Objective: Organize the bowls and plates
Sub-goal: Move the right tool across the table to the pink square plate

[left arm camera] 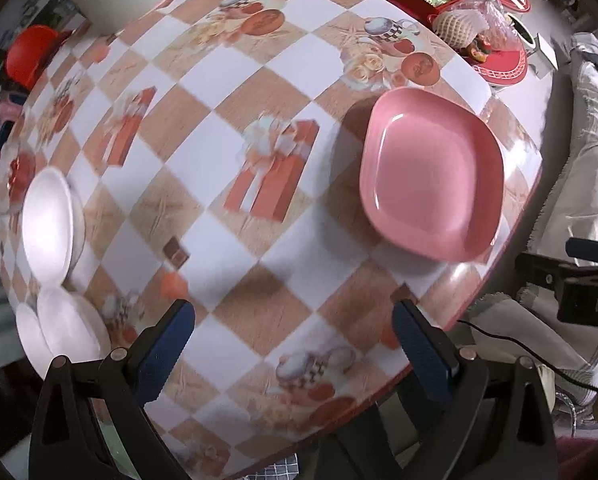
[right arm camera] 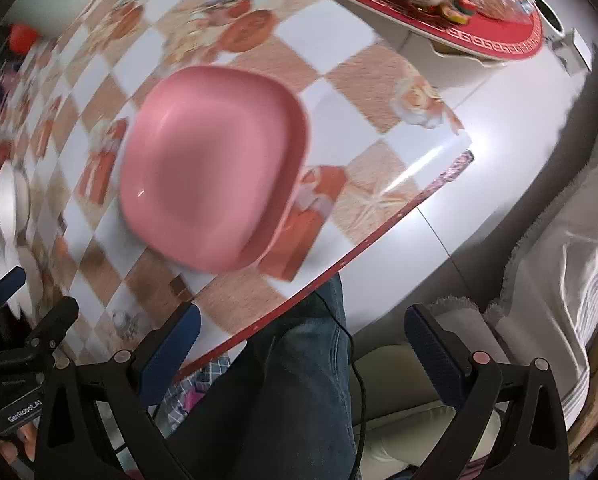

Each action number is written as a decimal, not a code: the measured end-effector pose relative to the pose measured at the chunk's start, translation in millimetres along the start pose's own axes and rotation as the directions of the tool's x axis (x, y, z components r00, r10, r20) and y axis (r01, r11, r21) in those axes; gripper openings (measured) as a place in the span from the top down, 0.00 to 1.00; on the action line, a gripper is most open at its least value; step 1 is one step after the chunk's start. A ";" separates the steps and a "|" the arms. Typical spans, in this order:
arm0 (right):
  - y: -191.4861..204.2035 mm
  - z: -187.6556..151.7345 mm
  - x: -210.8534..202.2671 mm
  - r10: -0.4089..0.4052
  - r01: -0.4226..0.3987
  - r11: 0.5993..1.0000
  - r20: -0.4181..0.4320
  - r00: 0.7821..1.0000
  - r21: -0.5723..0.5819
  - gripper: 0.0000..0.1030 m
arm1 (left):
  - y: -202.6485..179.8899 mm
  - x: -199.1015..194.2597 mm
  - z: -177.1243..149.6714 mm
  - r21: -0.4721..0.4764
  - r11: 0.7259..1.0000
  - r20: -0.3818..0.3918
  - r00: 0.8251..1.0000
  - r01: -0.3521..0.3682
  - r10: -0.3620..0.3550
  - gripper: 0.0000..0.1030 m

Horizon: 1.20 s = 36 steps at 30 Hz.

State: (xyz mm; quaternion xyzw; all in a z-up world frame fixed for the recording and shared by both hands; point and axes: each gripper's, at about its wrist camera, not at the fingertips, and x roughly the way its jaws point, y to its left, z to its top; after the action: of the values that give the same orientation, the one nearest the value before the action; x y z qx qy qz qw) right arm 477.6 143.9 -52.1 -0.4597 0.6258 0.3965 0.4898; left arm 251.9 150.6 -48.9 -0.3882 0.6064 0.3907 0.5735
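Observation:
A pink square plate (left arm camera: 433,178) lies on the checkered tablecloth (left arm camera: 227,168) near the table's right edge; in the right wrist view the pink plate (right arm camera: 211,164) looks like two stacked plates, blurred. White bowls (left arm camera: 49,220) and more white bowls (left arm camera: 65,330) sit at the table's left edge, also in the right wrist view (right arm camera: 9,200). My left gripper (left arm camera: 293,344) is open and empty above the table's near edge. My right gripper (right arm camera: 303,344) is open and empty, off the table edge over a leg in jeans.
A red tray (left arm camera: 503,64) with snacks and wrapped fruit stands at the far right. A red object (left arm camera: 31,54) sits beyond the far left edge. The other gripper's body (right arm camera: 15,356) shows at the left. A white cloth-covered sofa (right arm camera: 559,264) is right of the table.

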 end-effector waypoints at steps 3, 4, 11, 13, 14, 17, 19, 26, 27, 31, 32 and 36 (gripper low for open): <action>-8.3 11.9 7.5 -0.001 0.001 1.000 -0.009 1.000 0.020 0.00 | -5.2 7.1 12.5 -0.006 1.000 -0.013 1.000 -0.010 0.010 0.03; -9.4 16.1 9.1 -0.002 0.002 1.000 -0.009 1.000 0.016 0.00 | -5.3 10.6 16.1 -0.027 1.000 -0.024 1.000 -0.001 0.000 0.03; -7.1 40.4 11.5 -0.055 0.055 0.997 0.003 0.998 -0.054 0.00 | -7.6 37.0 17.2 -0.194 0.974 -0.102 0.985 0.119 -0.141 0.03; -5.8 46.7 11.6 -0.070 0.071 0.995 0.007 0.997 -0.069 0.00 | -12.5 42.4 15.6 -0.206 0.970 -0.112 0.981 0.133 -0.158 0.03; -4.5 49.0 10.9 -0.080 0.080 0.994 0.012 0.997 -0.078 0.00 | -14.7 44.3 14.1 -0.209 0.968 -0.113 0.980 0.137 -0.163 0.03; 1.4 60.6 8.8 -0.116 0.119 0.986 0.035 0.993 -0.115 0.00 | -18.8 48.7 9.9 -0.237 0.958 -0.111 0.975 0.164 -0.195 0.03; 4.8 65.3 7.7 -0.136 0.141 0.980 0.047 0.990 -0.138 0.00 | -21.8 51.3 8.3 -0.253 0.950 -0.104 0.971 0.185 -0.217 0.03; 6.0 65.6 7.8 -0.186 0.195 0.969 0.068 0.980 -0.150 0.00 | -31.4 59.9 13.3 -0.244 0.955 -0.122 0.972 0.166 -0.200 0.03; 4.9 64.0 7.2 -0.191 0.200 0.969 0.073 0.979 -0.149 0.00 | -31.6 61.4 12.3 -0.240 0.958 -0.125 0.973 0.158 -0.192 0.03; 2.1 63.9 10.5 -0.183 0.192 0.969 0.068 0.981 -0.158 0.00 | -28.6 66.8 13.0 -0.250 0.958 -0.132 0.976 0.138 -0.175 0.03; 1.7 65.3 11.4 -0.180 0.189 0.969 0.066 0.981 -0.160 0.00 | -27.7 68.3 13.8 -0.254 0.957 -0.133 0.976 0.137 -0.175 0.03; 4.2 69.6 13.8 -0.150 0.156 0.976 0.052 0.987 -0.151 0.00 | -13.6 69.3 23.9 -0.247 0.963 -0.121 0.982 0.112 -0.145 0.03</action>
State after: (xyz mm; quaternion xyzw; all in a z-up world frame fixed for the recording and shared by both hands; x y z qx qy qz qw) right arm 489.5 208.3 -79.6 -0.5350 0.5458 0.4142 0.4943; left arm 270.9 165.6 -119.4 -0.5192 0.5666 0.3949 0.5035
